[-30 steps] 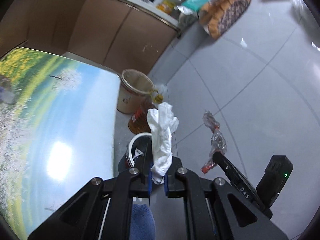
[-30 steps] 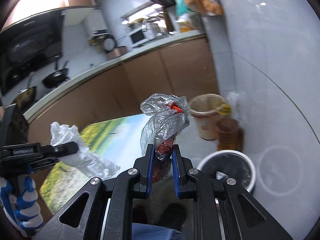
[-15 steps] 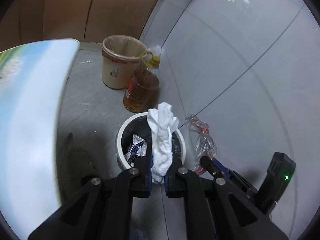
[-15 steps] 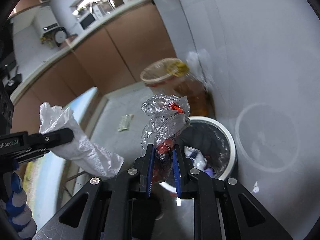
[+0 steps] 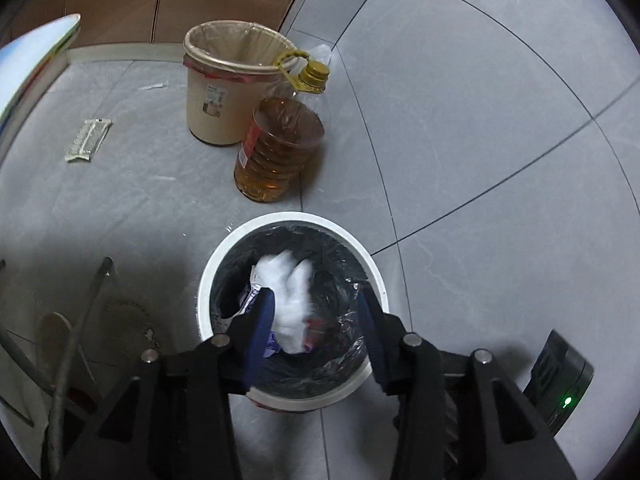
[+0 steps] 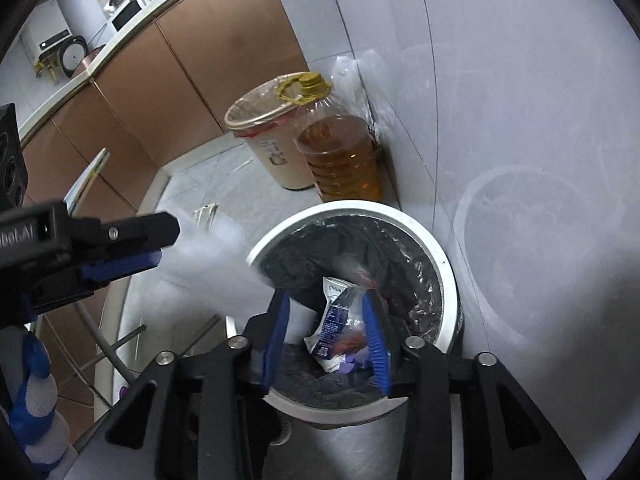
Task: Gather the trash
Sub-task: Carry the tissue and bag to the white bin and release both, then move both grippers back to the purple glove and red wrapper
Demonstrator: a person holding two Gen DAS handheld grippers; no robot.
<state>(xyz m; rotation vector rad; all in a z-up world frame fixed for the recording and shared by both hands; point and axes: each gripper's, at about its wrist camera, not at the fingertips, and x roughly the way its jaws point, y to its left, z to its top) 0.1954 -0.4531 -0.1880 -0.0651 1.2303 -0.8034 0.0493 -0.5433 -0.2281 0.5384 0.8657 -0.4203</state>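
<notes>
A white trash bin [image 5: 208,280] with a black liner stands on the floor below both grippers; it also shows in the right wrist view [image 6: 448,268]. My left gripper [image 5: 316,300] is open above it, and the white crumpled tissue [image 5: 290,288] is blurred, falling into the bin. My right gripper [image 6: 326,304] is open over the bin. The clear plastic wrapper with red bits [image 6: 352,332] lies inside beside a blue-and-white packet [image 6: 334,312]. The left gripper [image 6: 132,244] shows at the left of the right wrist view.
A beige lined bucket [image 5: 224,92] and a bottle of amber oil [image 5: 280,144] stand behind the bin by the tiled wall. A small white wrapper [image 5: 88,140] lies on the floor. Brown cabinets [image 6: 192,72] run along the back. The table edge [image 5: 36,64] is at left.
Both grippers came down over the white bin and opened. The tissue left the left gripper and the plastic wrapper left the right gripper; both dropped into the bin.
</notes>
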